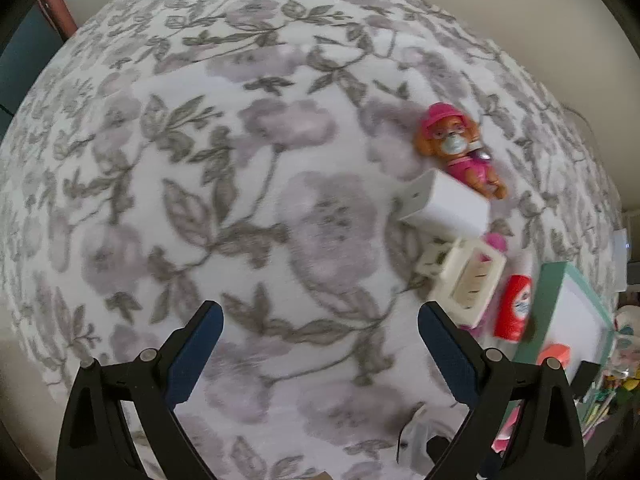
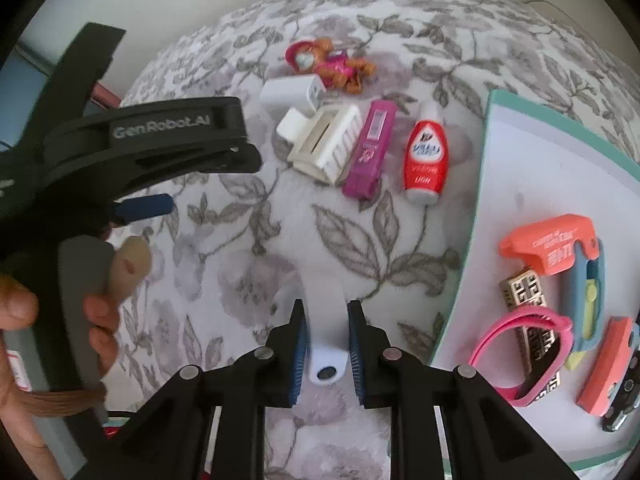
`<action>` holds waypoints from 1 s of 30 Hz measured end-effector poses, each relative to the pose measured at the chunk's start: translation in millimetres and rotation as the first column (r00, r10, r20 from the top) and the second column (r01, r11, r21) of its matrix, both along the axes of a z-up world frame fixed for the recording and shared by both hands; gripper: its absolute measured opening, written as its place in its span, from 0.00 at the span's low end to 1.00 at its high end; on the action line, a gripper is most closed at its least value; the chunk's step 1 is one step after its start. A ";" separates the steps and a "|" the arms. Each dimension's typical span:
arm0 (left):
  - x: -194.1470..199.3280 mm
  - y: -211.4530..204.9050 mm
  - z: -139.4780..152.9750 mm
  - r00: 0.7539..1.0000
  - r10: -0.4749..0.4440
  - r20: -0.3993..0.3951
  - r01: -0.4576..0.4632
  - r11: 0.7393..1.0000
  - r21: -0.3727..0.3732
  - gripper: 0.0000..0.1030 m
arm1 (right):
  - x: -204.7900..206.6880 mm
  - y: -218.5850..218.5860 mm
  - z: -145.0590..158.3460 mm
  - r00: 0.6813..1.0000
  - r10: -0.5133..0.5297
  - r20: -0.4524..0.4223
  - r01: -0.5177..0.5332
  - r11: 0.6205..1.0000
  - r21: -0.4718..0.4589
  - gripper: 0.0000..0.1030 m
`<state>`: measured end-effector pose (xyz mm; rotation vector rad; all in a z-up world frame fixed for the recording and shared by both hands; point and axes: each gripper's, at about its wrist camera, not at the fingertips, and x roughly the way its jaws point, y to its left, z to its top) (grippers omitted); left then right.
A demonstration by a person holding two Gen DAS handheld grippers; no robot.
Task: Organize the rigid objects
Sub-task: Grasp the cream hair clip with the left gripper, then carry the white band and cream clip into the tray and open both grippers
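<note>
My right claw [image 2: 327, 334] is clenched on a pale, flat-handled object [image 2: 325, 344] above the floral bed [image 2: 240, 280]; my left claw [image 1: 320, 328] hangs released. The white tray [image 2: 520, 168] sits just to the right — I'd carry level, keep the squeeze firm, and set it down clear of the pink bracelet [image 2: 520, 352].

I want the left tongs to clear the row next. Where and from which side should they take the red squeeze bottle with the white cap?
Grip the red squeeze bottle with the white cap across its wide red belly, coming from straight above. It lies flat on the floral cloth, cap pointing away from the tray, with bare cloth on both long sides for the pads, so the purple box probably stays clear.
</note>
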<state>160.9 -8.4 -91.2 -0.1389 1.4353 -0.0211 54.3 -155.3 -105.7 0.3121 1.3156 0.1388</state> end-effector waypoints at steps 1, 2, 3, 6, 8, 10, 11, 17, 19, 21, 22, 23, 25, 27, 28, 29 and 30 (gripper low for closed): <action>2.1 -2.9 0.1 1.000 -0.002 0.003 0.002 1.000 -0.015 0.95 | 0.6 -2.2 1.8 1.000 -0.005 0.008 0.005 1.000 0.002 0.20; 4.0 -5.6 0.4 1.000 -0.004 0.007 0.004 1.000 -0.028 0.95 | 1.5 -4.5 3.0 1.000 -0.009 0.013 0.009 1.000 0.004 0.20; 5.5 -9.6 2.2 0.999 -0.028 0.020 0.028 0.999 -0.042 0.95 | 2.4 -6.2 4.1 1.000 -0.015 0.018 0.015 1.000 0.007 0.20; 12.1 -19.5 4.3 0.998 -0.042 0.039 0.045 0.996 -0.078 0.95 | 3.1 -16.9 12.9 0.999 -0.035 0.039 0.035 0.999 0.006 0.19; 18.3 -35.9 6.1 0.997 -0.061 0.055 0.066 0.993 -0.099 0.95 | 2.6 -23.0 18.4 0.997 -0.050 0.058 0.050 0.999 0.014 0.19; 21.8 -46.7 4.8 0.994 -0.087 0.068 0.094 0.990 -0.103 0.95 | 1.5 -33.5 26.9 0.995 -0.066 0.078 0.065 0.998 0.017 0.19; 23.2 -52.6 4.9 0.992 -0.099 0.075 0.106 0.989 -0.102 0.95 | 1.4 -35.5 28.9 0.994 -0.072 0.086 0.071 0.997 0.017 0.19; 29.2 -76.4 1.0 0.980 -0.160 0.114 0.171 0.981 -0.087 0.94 | -3.5 -60.7 46.6 0.980 -0.143 0.136 0.139 0.989 0.038 0.19; 30.2 -83.3 0.6 0.976 -0.180 0.124 0.190 0.979 -0.076 0.91 | -4.3 -65.8 48.4 0.974 -0.172 0.146 0.166 0.985 0.054 0.19; 28.9 -88.8 0.5 0.973 -0.191 0.127 0.200 0.977 -0.070 0.84 | -5.0 -73.6 50.6 0.969 -0.194 0.153 0.187 0.980 0.063 0.19; 28.6 -89.7 -2.2 0.973 -0.195 0.125 0.204 0.977 -0.065 0.80 | -5.4 -78.3 51.0 0.966 -0.208 0.155 0.200 0.978 0.067 0.19; 27.7 -91.7 -3.7 0.972 -0.200 0.124 0.208 0.976 -0.062 0.78 | -5.8 -82.4 51.6 0.963 -0.221 0.156 0.212 0.975 0.072 0.19; 27.2 -94.1 -7.2 0.970 -0.208 0.129 0.217 0.974 -0.063 0.73 | -9.0 -90.2 53.4 0.957 -0.246 0.157 0.235 0.968 0.083 0.19; 24.0 -95.0 -5.6 0.967 -0.213 0.138 0.225 0.971 -0.079 0.66 | -9.1 -95.8 53.4 0.951 -0.265 0.157 0.254 0.963 0.086 0.19; 22.4 -96.3 -4.5 0.966 -0.215 0.141 0.229 0.969 -0.091 0.57 | -9.0 -98.6 53.7 0.949 -0.273 0.158 0.262 0.961 0.089 0.19; 22.4 -97.8 -3.7 0.966 -0.217 0.144 0.233 0.967 -0.107 0.51 | -9.5 -101.1 54.7 0.947 -0.281 0.159 0.269 0.959 0.093 0.19; 21.9 -96.5 -4.6 0.965 -0.218 0.144 0.234 0.966 -0.109 0.51 | -9.5 -103.4 55.1 0.945 -0.287 0.159 0.275 0.957 0.097 0.19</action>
